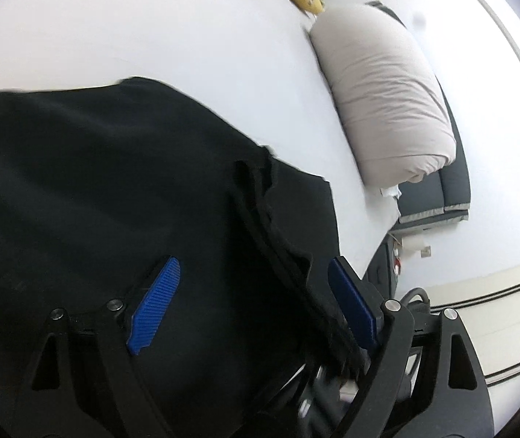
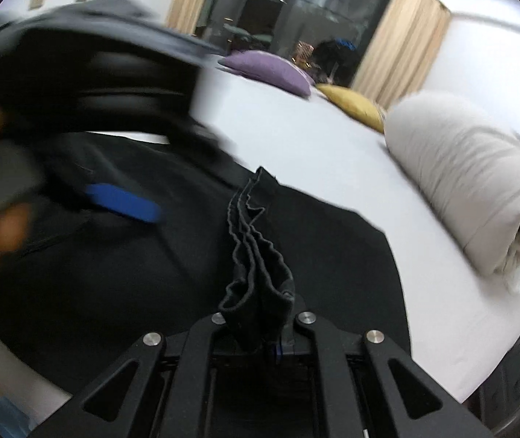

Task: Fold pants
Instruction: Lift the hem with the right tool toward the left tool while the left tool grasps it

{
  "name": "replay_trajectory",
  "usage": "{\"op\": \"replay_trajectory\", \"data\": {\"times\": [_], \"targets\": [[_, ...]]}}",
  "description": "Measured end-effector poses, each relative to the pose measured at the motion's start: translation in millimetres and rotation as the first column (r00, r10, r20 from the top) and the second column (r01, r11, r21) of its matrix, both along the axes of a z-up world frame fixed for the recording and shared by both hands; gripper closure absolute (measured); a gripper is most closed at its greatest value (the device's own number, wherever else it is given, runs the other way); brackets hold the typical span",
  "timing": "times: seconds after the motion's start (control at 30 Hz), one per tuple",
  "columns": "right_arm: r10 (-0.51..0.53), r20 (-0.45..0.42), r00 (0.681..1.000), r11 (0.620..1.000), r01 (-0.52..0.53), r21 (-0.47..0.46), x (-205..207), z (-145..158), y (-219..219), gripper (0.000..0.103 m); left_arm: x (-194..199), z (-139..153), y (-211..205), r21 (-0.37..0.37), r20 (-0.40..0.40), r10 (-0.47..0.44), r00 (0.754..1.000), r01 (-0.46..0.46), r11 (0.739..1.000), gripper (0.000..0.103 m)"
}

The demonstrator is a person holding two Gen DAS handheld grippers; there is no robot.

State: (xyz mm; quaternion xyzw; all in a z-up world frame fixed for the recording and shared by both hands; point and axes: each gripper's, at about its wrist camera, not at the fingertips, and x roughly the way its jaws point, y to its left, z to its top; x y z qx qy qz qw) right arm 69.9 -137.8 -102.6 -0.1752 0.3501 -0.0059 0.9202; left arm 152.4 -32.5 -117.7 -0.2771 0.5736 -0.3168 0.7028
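Observation:
Black pants lie spread on a white bed. My left gripper is open just above them, its blue pads wide apart, with a bunched edge of the pants running between the pads. In the right wrist view, my right gripper is shut on a gathered, pleated edge of the pants, which stands up from the fingers. The rest of the pants lies flat beyond. The left gripper shows blurred at the left, with a hand around it.
A rolled beige duvet lies on the bed's right side; it also shows in the right wrist view. Purple and yellow pillows lie at the far end. A dark mattress base and white wall are right.

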Motion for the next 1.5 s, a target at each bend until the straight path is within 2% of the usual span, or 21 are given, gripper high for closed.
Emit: {"op": "replay_trajectory", "data": {"times": [0.1,0.13,0.17,0.23,0.37,0.57,0.77,0.83,0.87,0.9,0.97,1.0,1.03,1.17,1.23,1.27,1.33,1.37,1.4,1.47,1.5], "targets": [[0.05,0.016,0.999,0.998,-0.049,-0.036,-10,2,17,0.094,17,-2,-4,0.005,-0.01,-0.01,1.0,0.01,1.0,0.022],[0.063,0.017,0.998,0.997,-0.062,-0.044,-13,2,21,0.094,20,-2,-3,-0.001,-0.016,-0.013,1.0,0.013,1.0,0.031],[0.082,0.016,0.996,0.996,-0.081,-0.048,-15,3,27,0.094,21,-2,-1,0.002,-0.017,-0.022,1.0,0.022,1.0,0.055],[0.105,0.018,0.994,0.993,-0.104,-0.049,-17,6,36,0.094,25,-4,3,0.033,-0.026,-0.043,0.999,0.044,0.998,0.078],[0.155,0.029,0.988,0.986,-0.153,-0.065,-21,15,54,0.094,28,-3,27,0.039,-0.007,-0.027,1.0,0.027,0.999,0.091],[0.242,-0.008,0.97,0.967,-0.241,-0.086,-28,13,85,0.094,16,-2,65,0.061,0.017,0.005,1.0,-0.006,0.998,0.092],[0.28,-0.066,0.958,0.958,-0.283,-0.049,-27,-5,99,0.093,9,-21,88,0.083,0.0,0.057,0.998,-0.057,0.995,0.092],[0.287,-0.103,0.952,0.957,-0.289,-0.008,-22,-14,95,0.085,7,-27,92,0.118,-0.001,0.061,0.998,-0.06,0.991,0.092],[0.292,-0.18,0.939,0.956,-0.289,0.042,-16,-25,95,0.082,7,-29,92,0.119,-0.008,0.063,0.998,-0.061,0.991,0.091],[0.284,-0.206,0.936,0.959,-0.277,0.062,-14,-27,87,0.081,7,-29,92,0.117,-0.011,0.067,0.998,-0.065,0.991,0.091],[0.291,-0.199,0.936,0.954,-0.27,0.128,-17,-20,77,0.06,3,-25,98,0.147,0.007,0.082,0.997,-0.082,0.986,0.088],[0.305,-0.2,0.931,0.944,-0.269,0.189,-18,-13,69,0.041,0,-18,102,0.18,0.029,0.098,0.995,-0.101,0.978,0.088],[0.312,-0.199,0.929,0.936,-0.264,0.234,-19,-8,60,0.038,-4,-9,109,0.22,0.065,0.115,0.991,-0.127,0.967,0.088],[0.362,-0.205,0.909,0.836,-0.219,0.504,-23,11,10,0.042,-14,25,117,0.301,0.196,0.147,0.97,-0.202,0.932,0.088],[0.374,-0.207,0.904,0.761,-0.172,0.625,-18,14,-22,0.059,-21,41,101,0.335,0.266,0.108,0.958,-0.197,0.922,0.088],[0.375,-0.211,0.903,0.724,-0.143,0.675,-8,14,-45,0.062,-25,45,92,0.348,0.287,0.077,0.955,-0.179,0.92,0.087],[0.341,-0.211,0.916,0.651,-0.069,0.756,14,17,-72,0.069,-34,42,64,0.379,0.308,-0.013,0.951,-0.11,0.919,0.087],[0.341,-0.202,0.918,0.582,-0.038,0.812,25,12,-98,0.069,-37,36,54,0.398,0.308,-0.05,0.95,-0.081,0.914,0.087],[0.346,-0.201,0.917,0.543,-0.021,0.839,35,10,-112,0.071,-42,27,45,0.422,0.299,-0.083,0.951,-0.054,0.905,0.087],[0.309,-0.218,0.926,0.52,0.027,0.854,58,5,-133,0.074,-49,6,31,0.475,0.275,-0.13,0.953,-0.017,0.88,0.088],[0.317,-0.225,0.921,0.474,0.051,0.879,75,-2,-147,0.074,-53,-2,29,0.49,0.282,-0.149,0.948,-0.009,0.872,0.088]]}}
